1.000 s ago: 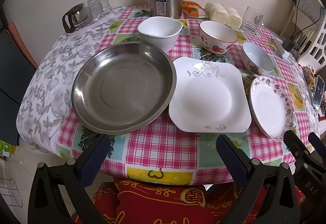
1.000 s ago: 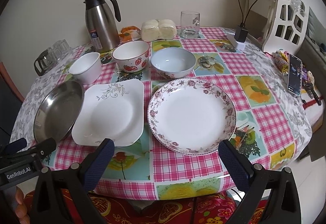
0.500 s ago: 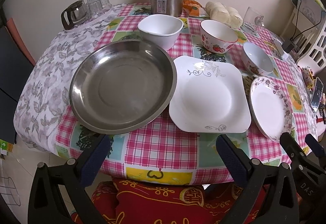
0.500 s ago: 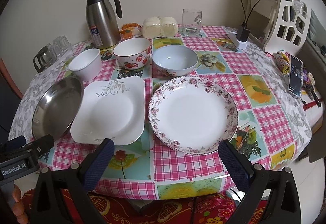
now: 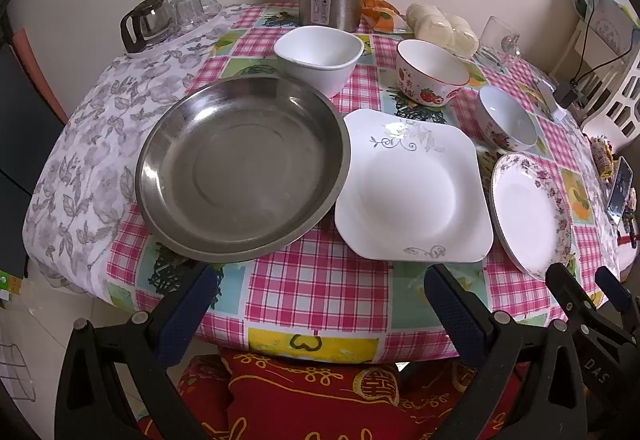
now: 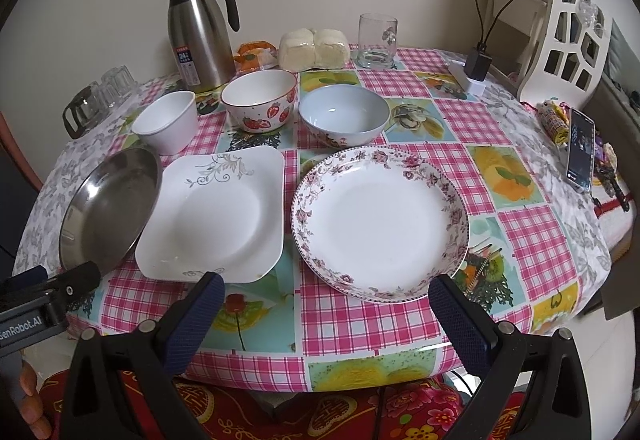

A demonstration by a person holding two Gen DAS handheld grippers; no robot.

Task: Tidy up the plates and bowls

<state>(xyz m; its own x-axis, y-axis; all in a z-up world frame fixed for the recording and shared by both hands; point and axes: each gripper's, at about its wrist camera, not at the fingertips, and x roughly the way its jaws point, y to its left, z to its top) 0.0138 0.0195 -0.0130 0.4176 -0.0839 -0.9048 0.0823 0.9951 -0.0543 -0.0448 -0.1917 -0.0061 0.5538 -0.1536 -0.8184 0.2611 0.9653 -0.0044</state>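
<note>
A steel plate lies at the table's front left, its rim over a square white plate. A round floral-rimmed plate lies to the right. Behind them stand a white bowl, a strawberry bowl and a pale blue bowl. My left gripper is open and empty at the table's front edge, before the steel and square plates. My right gripper is open and empty before the floral plate.
A steel thermos jug, a glass pot and cups, wrapped buns and a glass mug stand at the back. A phone lies at the right edge. A white chair stands beyond. A red cushion lies below.
Both grippers have risen slightly and moved closer over the table edge; the dishes appear a little lower and nearer. Nothing on the table has moved.
</note>
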